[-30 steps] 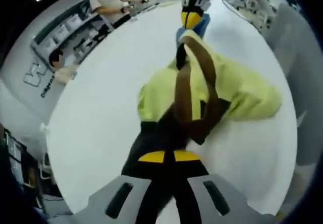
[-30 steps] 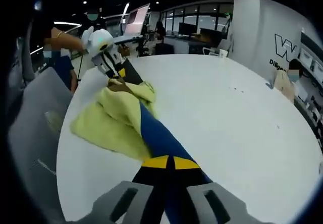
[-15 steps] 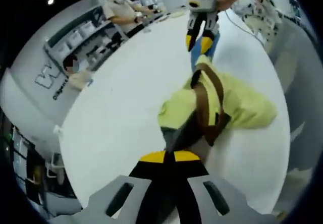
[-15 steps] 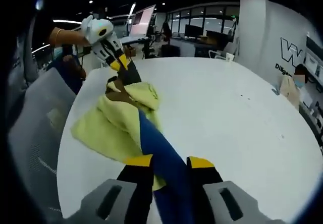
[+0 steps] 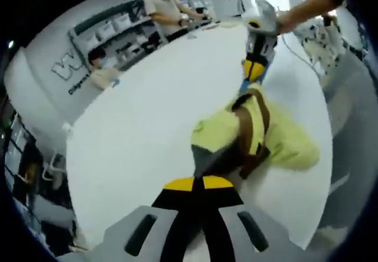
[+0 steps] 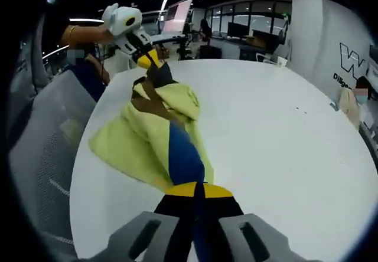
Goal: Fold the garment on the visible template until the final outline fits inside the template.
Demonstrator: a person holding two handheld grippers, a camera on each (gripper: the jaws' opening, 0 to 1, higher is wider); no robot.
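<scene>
1. Left tongs (image 5: 198, 183): jaws together, clamped on the dark end of the garment (image 5: 260, 135), at the near edge of the left gripper view.
2. Right tongs (image 6: 195, 190): jaws together, clamped on the blue end of the garment (image 6: 150, 135), at the near edge of the right gripper view.
3. Lies bunched on the white round table (image 5: 136, 126), yellow-green with brown straps, held taut at its two ends and sagging to the table in the middle.
4. Long axis runs straight from one pair of tongs to the other; seen along the left tongs, the right tongs (image 5: 255, 68) sit at the far end, and along the right tongs, the left tongs (image 6: 147, 58) sit at the far end.
5. Neither hand nearer: each at its own end, yellow bulk between them, spilling left in the right gripper view.
6. No template outline made out on the table.
7. Judged early: still crumpled, needing spreading flat before any fold.
</scene>
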